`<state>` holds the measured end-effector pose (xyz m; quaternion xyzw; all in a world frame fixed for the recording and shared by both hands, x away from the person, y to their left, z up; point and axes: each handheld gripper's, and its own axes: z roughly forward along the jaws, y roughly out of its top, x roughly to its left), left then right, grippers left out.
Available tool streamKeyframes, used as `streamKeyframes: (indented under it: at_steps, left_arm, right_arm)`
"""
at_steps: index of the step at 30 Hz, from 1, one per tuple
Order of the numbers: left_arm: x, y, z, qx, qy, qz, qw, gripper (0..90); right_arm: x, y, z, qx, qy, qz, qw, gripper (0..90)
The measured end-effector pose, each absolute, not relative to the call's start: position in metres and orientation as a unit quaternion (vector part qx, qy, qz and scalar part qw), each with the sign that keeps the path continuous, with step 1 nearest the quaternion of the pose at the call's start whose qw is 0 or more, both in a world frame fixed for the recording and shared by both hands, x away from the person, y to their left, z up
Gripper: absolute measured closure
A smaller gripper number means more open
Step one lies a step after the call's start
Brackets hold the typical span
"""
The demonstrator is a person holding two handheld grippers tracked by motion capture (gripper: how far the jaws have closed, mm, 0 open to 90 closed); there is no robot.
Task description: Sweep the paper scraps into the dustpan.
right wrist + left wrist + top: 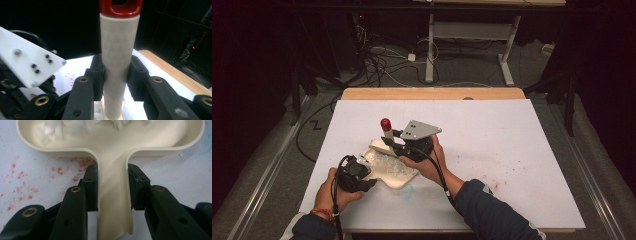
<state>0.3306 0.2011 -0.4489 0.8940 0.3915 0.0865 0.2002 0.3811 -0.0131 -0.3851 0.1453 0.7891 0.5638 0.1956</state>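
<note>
My left gripper [112, 187] clamps the handle of the cream plastic scoop-shaped tray [112, 152], which lies on the white table sheet [492, 140] (crushed white material inside). My right gripper [116, 72] grips the upright white cylinder with red cap [117, 62] above the tray.
</note>
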Motion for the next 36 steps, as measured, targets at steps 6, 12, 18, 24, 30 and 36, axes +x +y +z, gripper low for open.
streamKeyframes:
  at_steps: [6, 12, 18, 24, 30, 36]
  left_arm:
    - [0.328, 0.203, -0.449, 0.895, 0.389, 0.090, 0.200, 63.6]
    - [0.327, 0.203, -0.450, 0.895, 0.389, 0.091, 0.199, 63.6]
    - [0.326, 0.203, -0.451, 0.896, 0.388, 0.093, 0.196, 63.6]
    - [0.326, 0.204, -0.451, 0.896, 0.388, 0.093, 0.195, 63.6]
    - [0.324, 0.203, -0.453, 0.896, 0.390, 0.095, 0.190, 63.6]
    - [0.324, 0.203, -0.452, 0.896, 0.390, 0.097, 0.188, 63.6]
  right_arm:
    - [0.383, -0.022, -0.373, 0.151, 0.777, 0.576, 0.201, 70.4]
    - [0.382, -0.049, -0.353, 0.168, 0.754, 0.602, 0.204, 70.4]
    - [0.372, -0.091, -0.336, 0.186, 0.741, 0.608, 0.216, 70.4]
    - [0.358, -0.140, -0.337, 0.197, 0.751, 0.592, 0.215, 70.4]
    - [0.342, -0.169, -0.349, 0.210, 0.774, 0.563, 0.201, 70.4]
    - [0.338, -0.158, -0.368, 0.205, 0.810, 0.519, 0.181, 70.4]
